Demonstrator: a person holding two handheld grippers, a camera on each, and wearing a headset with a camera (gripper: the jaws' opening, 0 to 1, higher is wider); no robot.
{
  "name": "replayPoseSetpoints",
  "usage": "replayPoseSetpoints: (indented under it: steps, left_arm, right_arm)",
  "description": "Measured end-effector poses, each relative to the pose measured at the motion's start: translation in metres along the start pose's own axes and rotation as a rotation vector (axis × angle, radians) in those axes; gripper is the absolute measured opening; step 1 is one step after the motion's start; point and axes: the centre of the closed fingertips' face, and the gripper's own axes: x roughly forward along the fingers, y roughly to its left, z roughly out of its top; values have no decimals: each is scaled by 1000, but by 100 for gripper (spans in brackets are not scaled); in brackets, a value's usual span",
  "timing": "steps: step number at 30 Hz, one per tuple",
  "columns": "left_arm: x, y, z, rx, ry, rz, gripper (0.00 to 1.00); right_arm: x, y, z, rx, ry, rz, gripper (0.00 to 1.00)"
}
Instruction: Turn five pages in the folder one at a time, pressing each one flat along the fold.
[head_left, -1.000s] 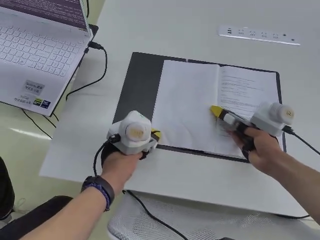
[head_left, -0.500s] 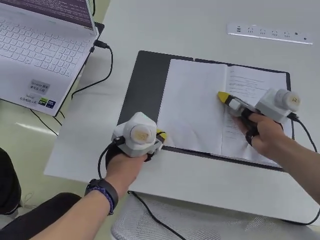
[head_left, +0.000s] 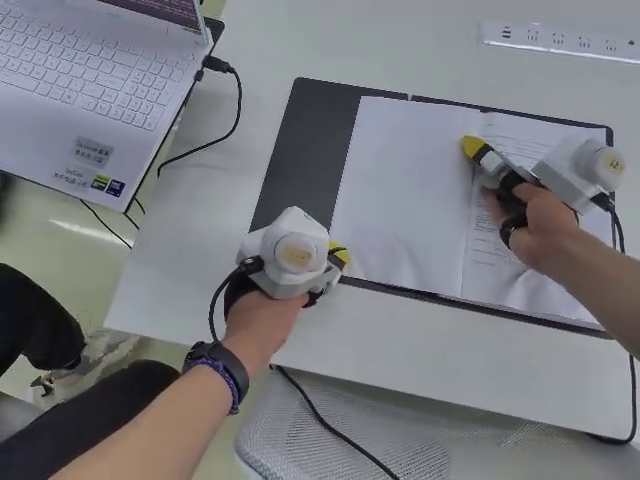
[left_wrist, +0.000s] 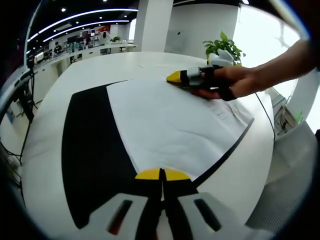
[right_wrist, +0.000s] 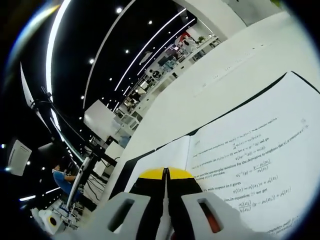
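Head view: a matte black folder (head_left: 300, 150) lies open and flat on the white table (head_left: 400, 50), centre to right of frame. It holds white sheets: a blank white page (head_left: 410, 190) left of the fold and a printed page (head_left: 520, 290) right of it. The left gripper (head_left: 338, 257) is at lower centre, at the folder's bottom edge by the blank page's corner. The right gripper (head_left: 470, 147) is at upper right, its yellow tip on the fold line. A white laptop (head_left: 90, 70) is at upper left with a black cable (head_left: 215, 130) plugged into its side. A white power strip (head_left: 560, 42) is at top right.

Left gripper view adds:
- Its own yellow-tipped jaws are closed tip to tip at the blank page's near edge.
- The paper looks smooth, with a slight ripple.
- The right gripper is at upper centre, held in a hand (left_wrist: 235, 82) in a black fingerless glove.
- A potted green plant (left_wrist: 223, 49) stands behind it.

Right gripper view adds:
- Its own jaws are also closed, yellow tips together, right at the fold.
- The printed page carries lines of text and formulas on the right of the frame.
- The blank page shows as a narrow strip to the left.
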Motion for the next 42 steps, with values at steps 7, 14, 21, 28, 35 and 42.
replayPoseSetpoints:
  steps: [7, 14, 21, 28, 35, 42]
  left_arm:
    - [0, 0, 0, 4, 2, -2, 0]
    - [1, 1, -1, -1, 8, -4, 0]
    - [1, 1, 0, -4, 20, -2, 0]
    - [0, 1, 0, 12, 21, 5, 0]
    - [0, 1, 1, 17, 12, -9, 0]
    - [0, 0, 1, 25, -18, 7, 0]
  right_arm:
    - [11, -2, 15, 44, -46, -23, 0]
    - [31, -13, 27, 42, -45, -39, 0]
    - [42, -19, 33, 63, -37, -46, 0]
    - [34, -13, 25, -1, -30, -30, 0]
    - [14, -4, 4, -52, 1, 9, 0]
    - [-5, 3, -11, -56, 8, 41, 0]
